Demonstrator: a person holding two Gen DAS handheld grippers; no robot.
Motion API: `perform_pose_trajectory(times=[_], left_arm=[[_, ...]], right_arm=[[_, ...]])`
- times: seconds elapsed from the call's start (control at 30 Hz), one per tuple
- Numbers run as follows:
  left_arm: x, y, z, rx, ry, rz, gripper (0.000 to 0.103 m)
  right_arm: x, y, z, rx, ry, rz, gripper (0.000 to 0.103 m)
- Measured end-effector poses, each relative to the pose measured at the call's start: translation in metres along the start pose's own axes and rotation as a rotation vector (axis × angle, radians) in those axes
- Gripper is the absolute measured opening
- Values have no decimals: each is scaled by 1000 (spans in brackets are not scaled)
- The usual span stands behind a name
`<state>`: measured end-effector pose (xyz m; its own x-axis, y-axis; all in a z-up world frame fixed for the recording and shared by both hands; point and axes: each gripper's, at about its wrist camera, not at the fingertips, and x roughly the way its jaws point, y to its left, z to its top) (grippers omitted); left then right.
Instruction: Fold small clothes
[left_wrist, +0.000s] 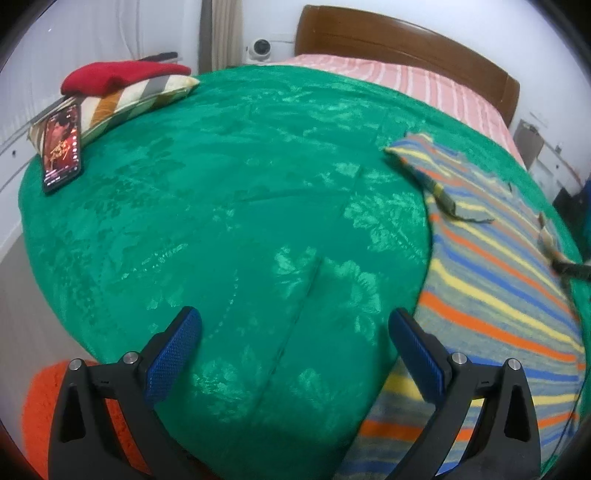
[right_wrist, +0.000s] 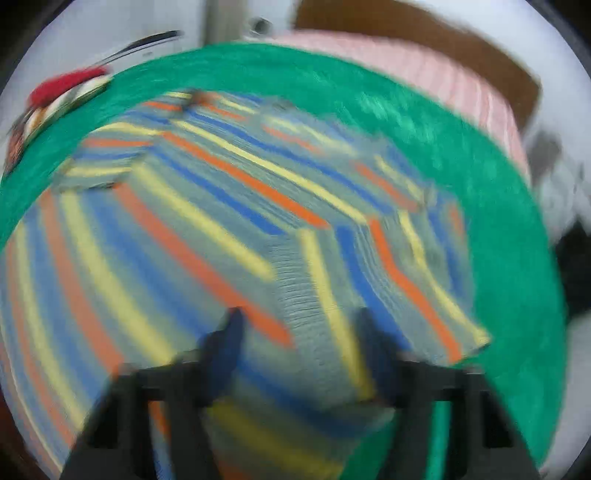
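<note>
A small striped shirt (left_wrist: 495, 280), grey with orange, yellow and blue bands, lies spread on a green blanket (left_wrist: 236, 206) on a bed. My left gripper (left_wrist: 295, 325) is open and empty above the blanket, with the shirt's near edge by its right finger. In the blurred right wrist view the shirt (right_wrist: 207, 206) fills the middle, with its right side folded over. My right gripper (right_wrist: 299, 321) hovers over the shirt's near part with its fingers apart; a fold of shirt lies between them, and I cannot tell if they touch it.
A phone (left_wrist: 62, 147) with a lit screen lies at the blanket's left edge, next to a striped cushion (left_wrist: 125, 99) with a red cloth (left_wrist: 118, 75) on it. A pink striped sheet (left_wrist: 413, 85) and a wooden headboard (left_wrist: 399, 40) lie beyond. An orange rug (left_wrist: 40, 406) is at lower left.
</note>
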<state>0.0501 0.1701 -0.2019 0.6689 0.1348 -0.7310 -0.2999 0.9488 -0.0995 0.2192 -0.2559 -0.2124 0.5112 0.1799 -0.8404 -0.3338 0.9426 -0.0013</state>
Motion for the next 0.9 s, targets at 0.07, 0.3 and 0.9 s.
perform_pose_trajectory(times=[0.07,0.3,0.9], left_arm=[[0,0,-1,-7,5,-3,102],[3,-5,1,-15,12,-5,102],[2,-9,-6,46,25,26,102]], right_arm=[[-21,-34,-1,120,-55,15,1],[-125,-196,-67,443,-120,-335,1],[-98,-253,-173,741,50,-373,1]])
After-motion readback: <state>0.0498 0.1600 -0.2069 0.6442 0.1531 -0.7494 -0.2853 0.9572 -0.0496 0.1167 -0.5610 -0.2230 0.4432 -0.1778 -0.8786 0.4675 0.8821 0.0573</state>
